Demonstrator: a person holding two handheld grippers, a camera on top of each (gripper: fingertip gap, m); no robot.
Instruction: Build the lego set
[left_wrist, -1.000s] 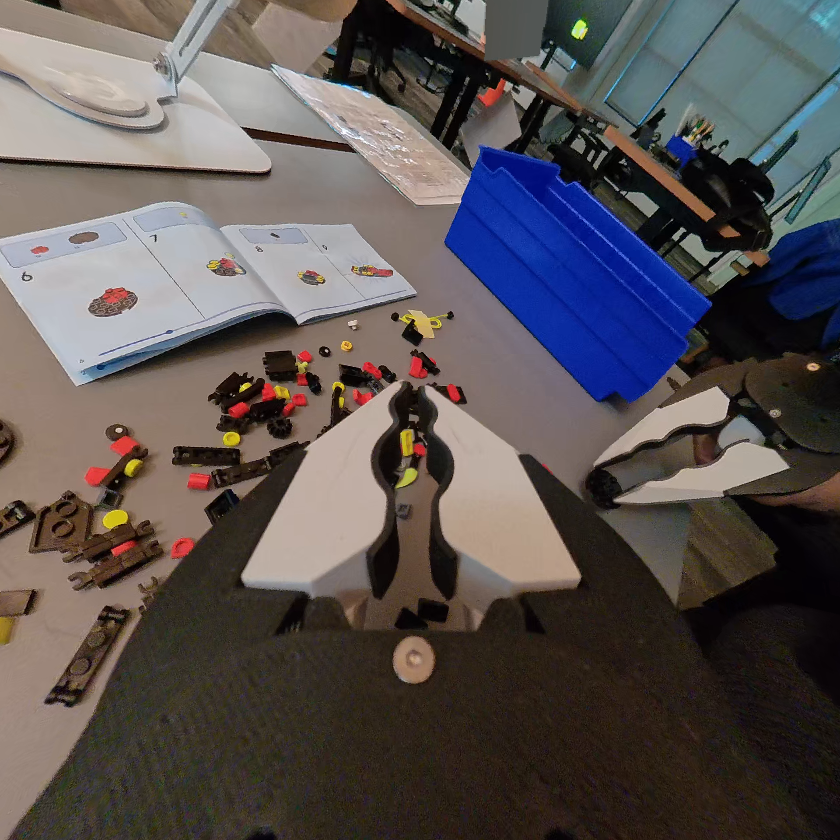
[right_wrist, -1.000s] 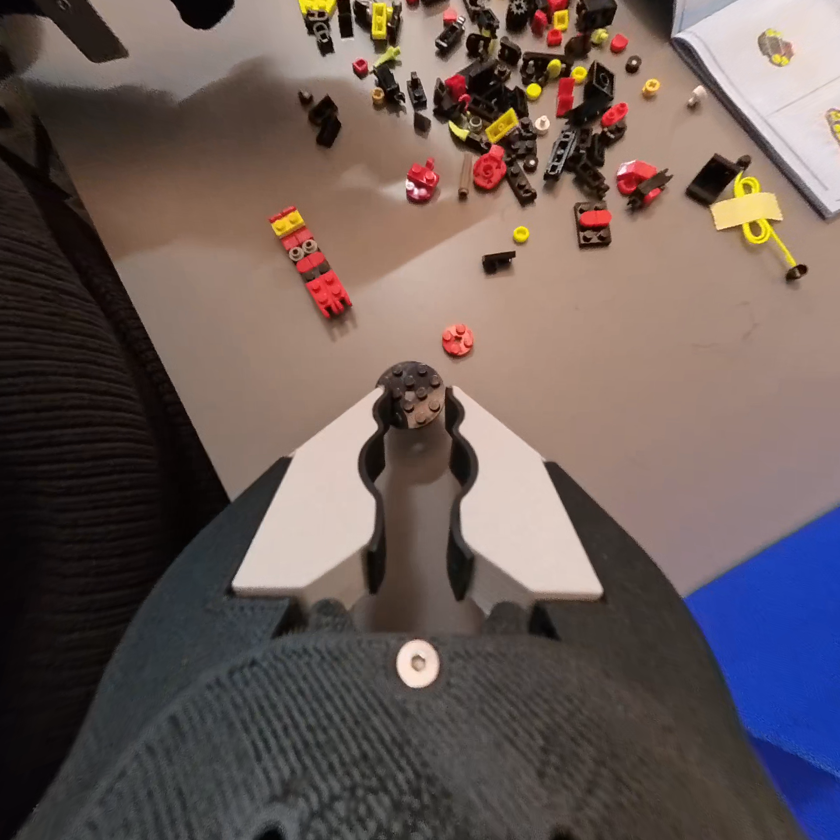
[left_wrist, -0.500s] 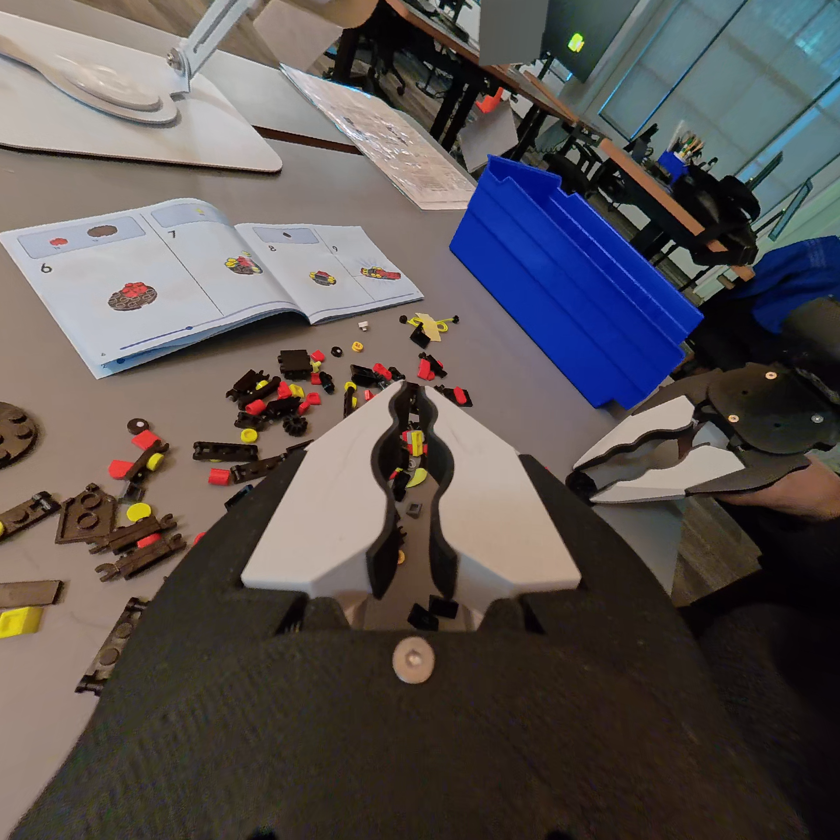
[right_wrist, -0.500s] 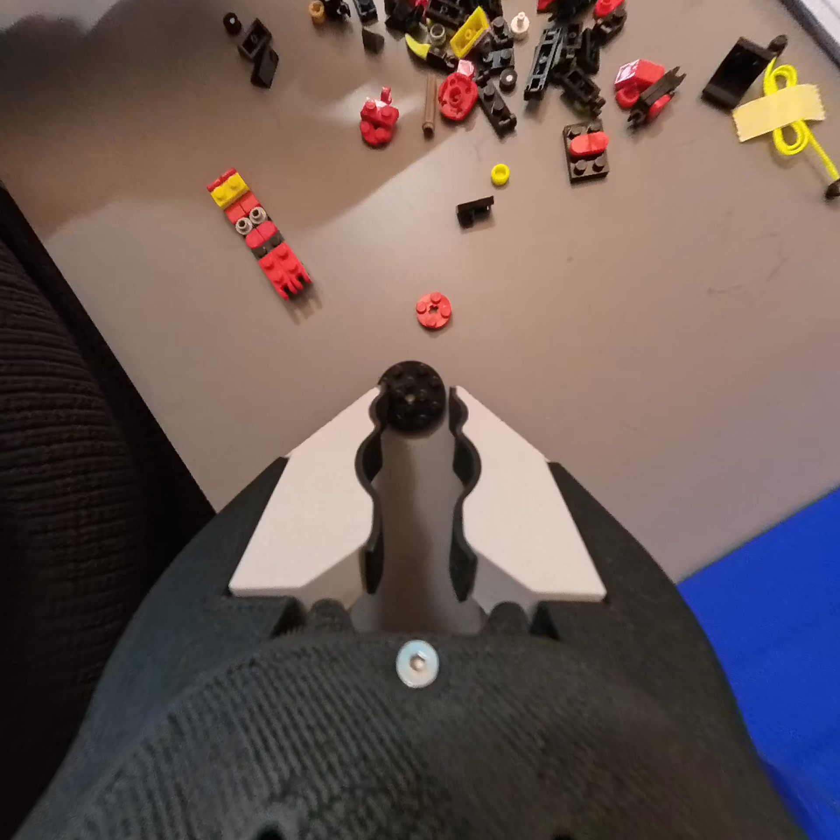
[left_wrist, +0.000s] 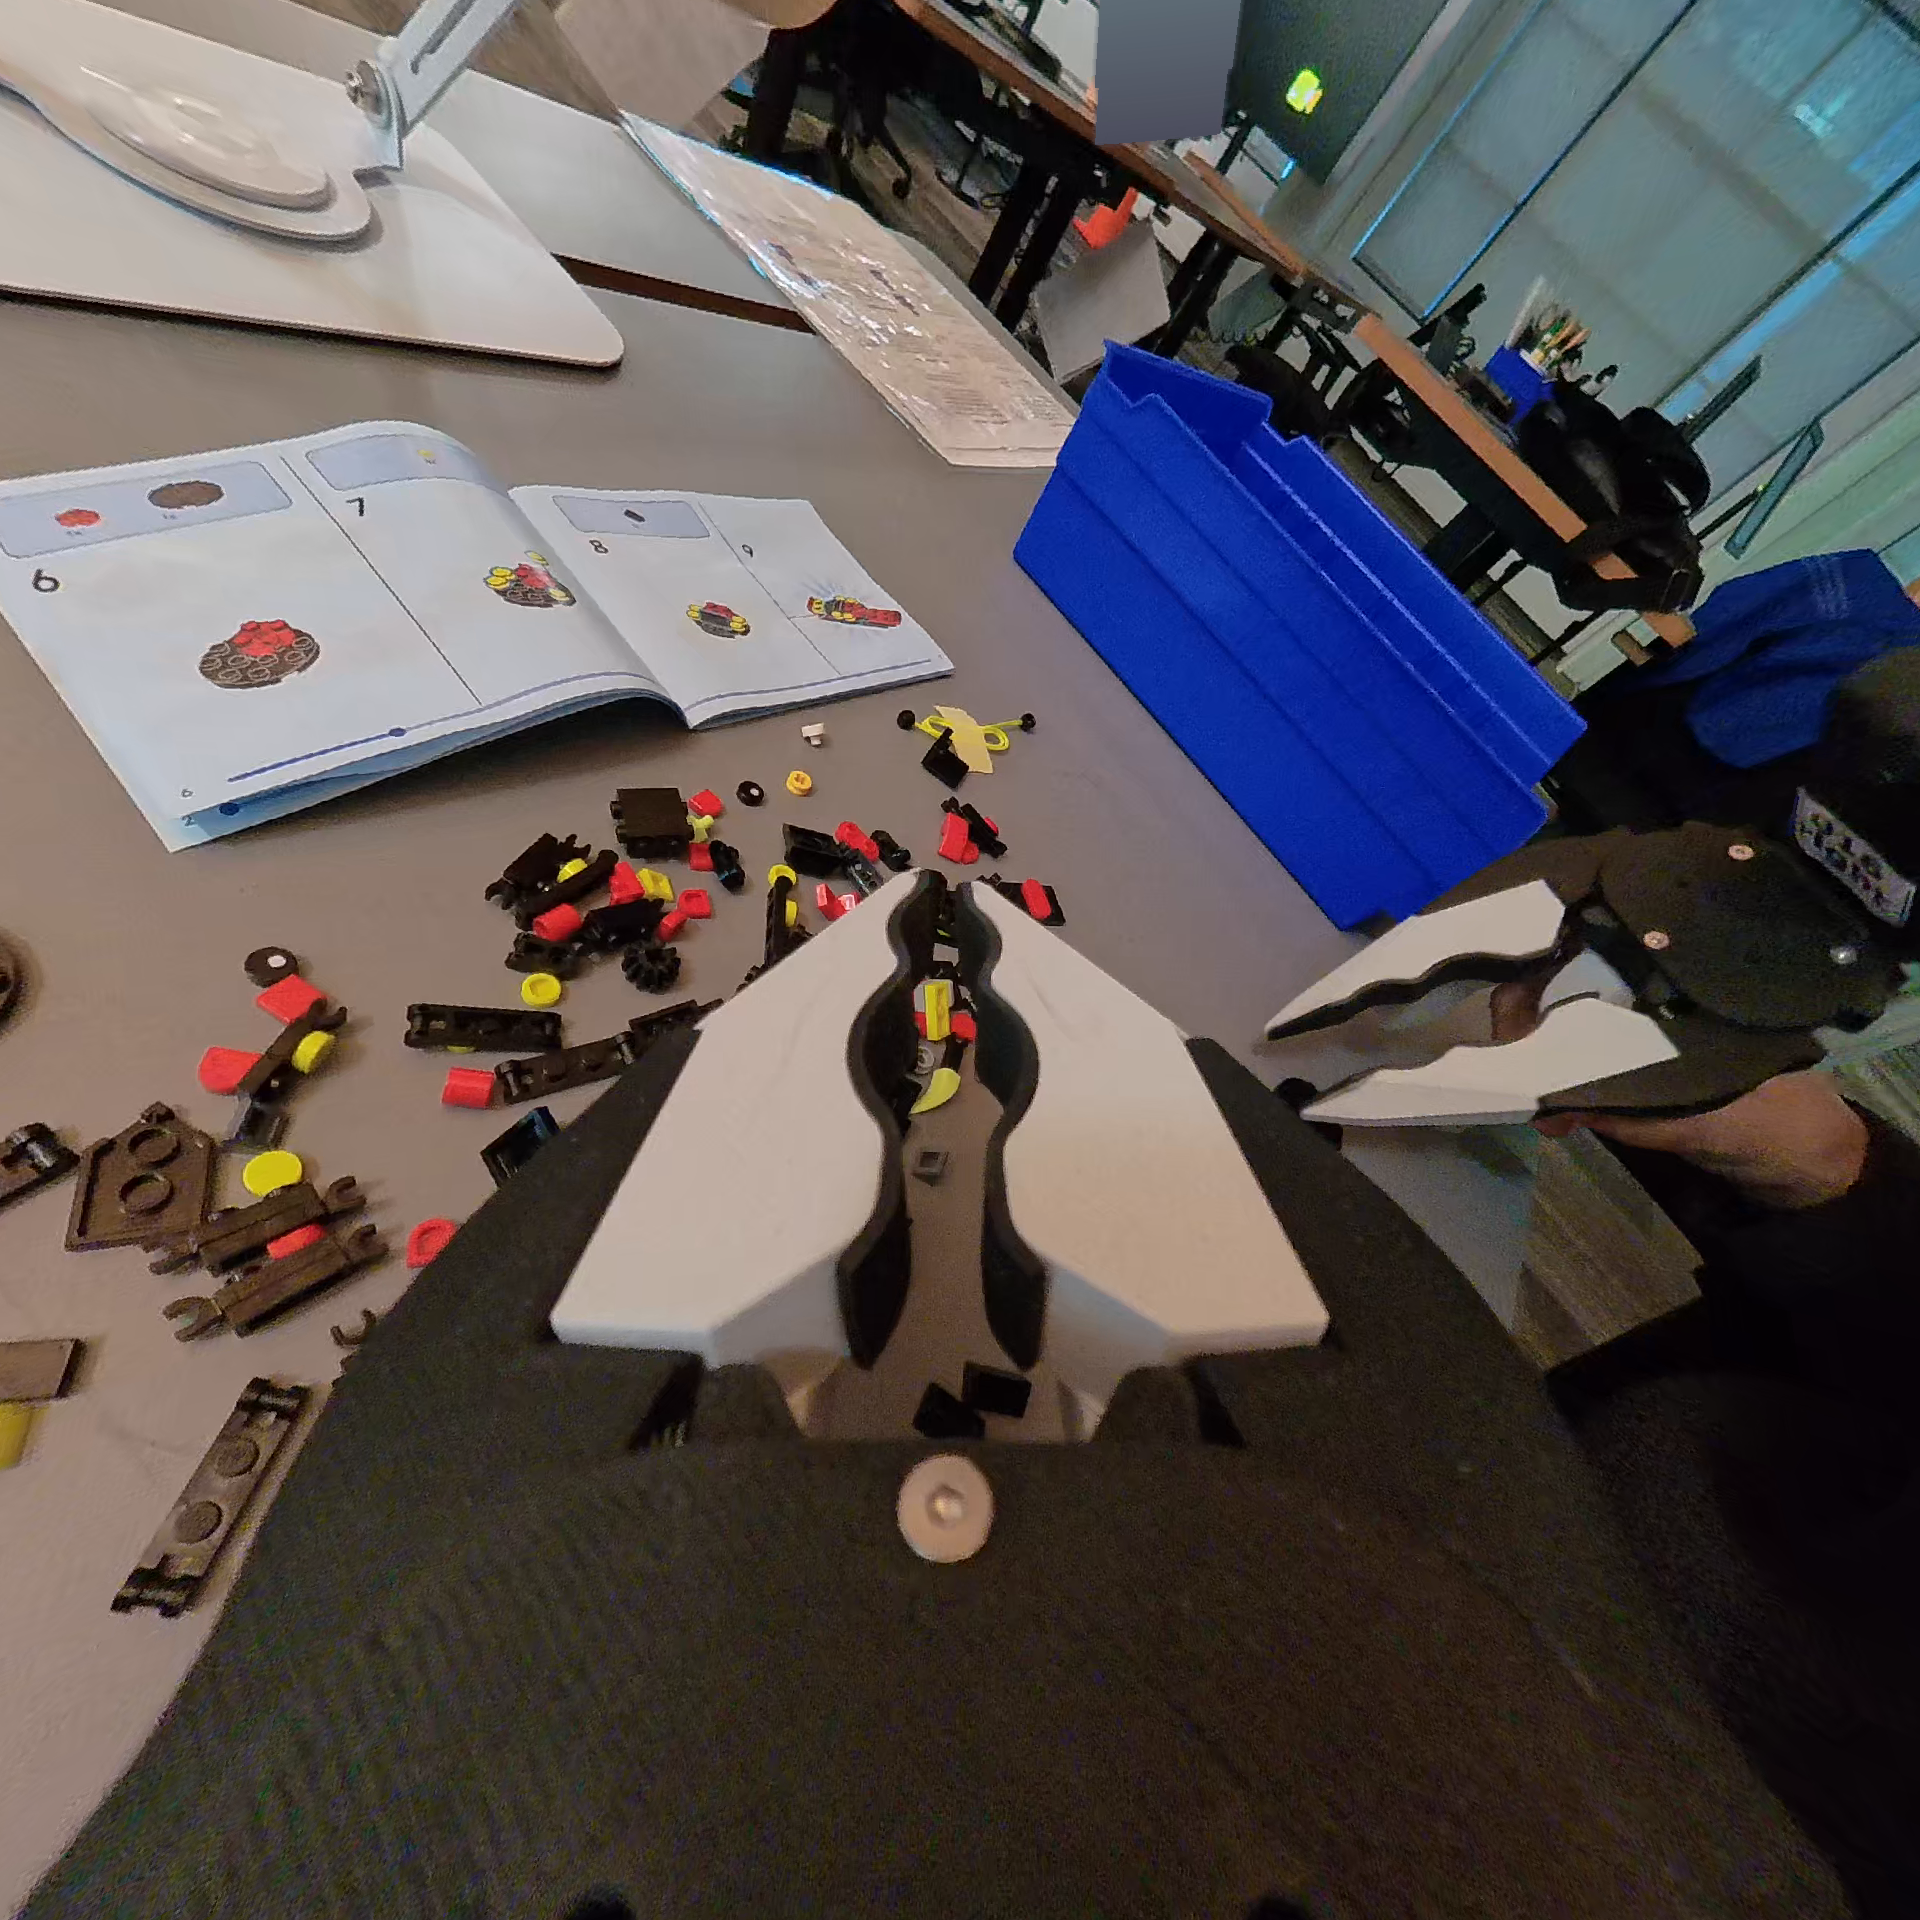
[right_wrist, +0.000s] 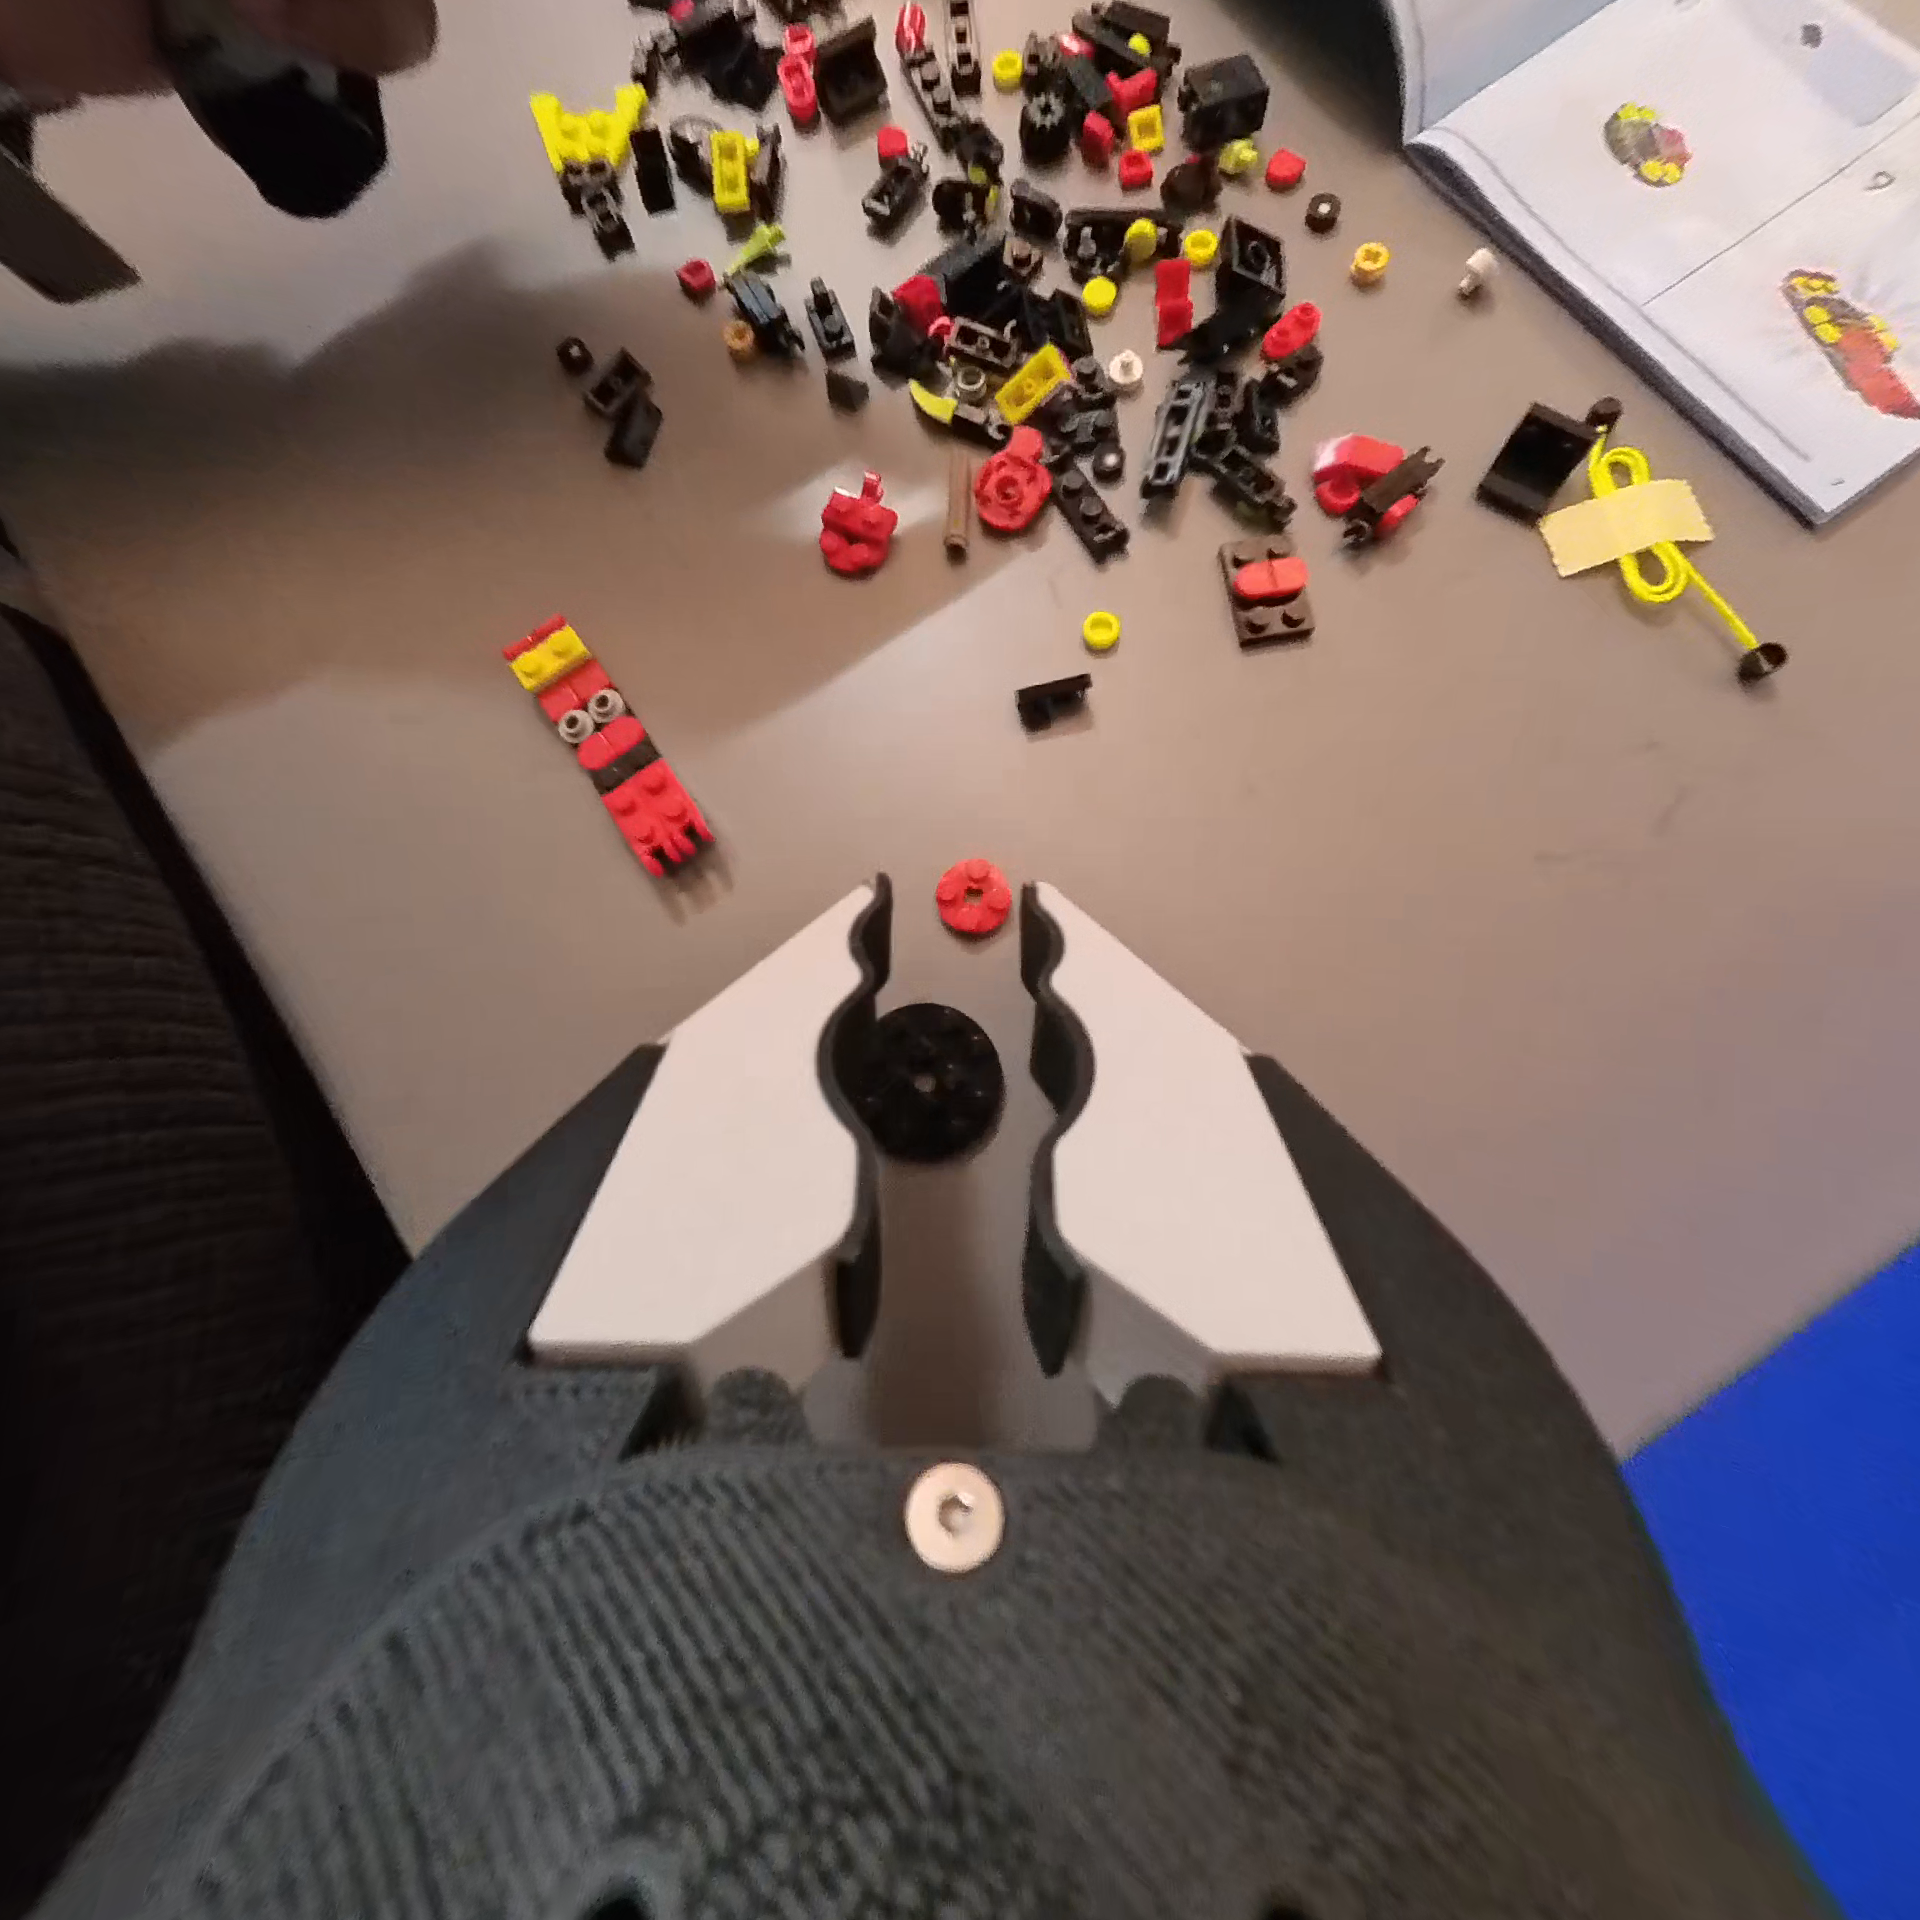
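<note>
My right gripper (right_wrist: 956, 899) is open and low over the grey table. A black round plate (right_wrist: 925, 1081) lies loose between its fingers, farther back than the tips. A small red round plate (right_wrist: 974, 899) lies on the table between the two fingertips. A red, yellow and black strip assembly (right_wrist: 608, 748) lies to the left. My left gripper (left_wrist: 943, 883) is shut with nothing in it, held above the pile of loose pieces (left_wrist: 675, 914). The right gripper (left_wrist: 1288, 1070) also shows in the left wrist view, with its fingers apart.
An open instruction booklet (left_wrist: 416, 613) lies beyond the pile; it also shows in the right wrist view (right_wrist: 1714, 229). A blue bin (left_wrist: 1299, 644) stands on the right. A white stand base (left_wrist: 260, 239) sits at the back left. A yellow string with tape (right_wrist: 1631, 530) lies near the booklet. Tip to tip, the grippers are about 15 cm apart.
My right gripper has opened and let go of the black round plate. It has moved forward, so the red round plate is now between its tips. The left gripper has barely moved.
</note>
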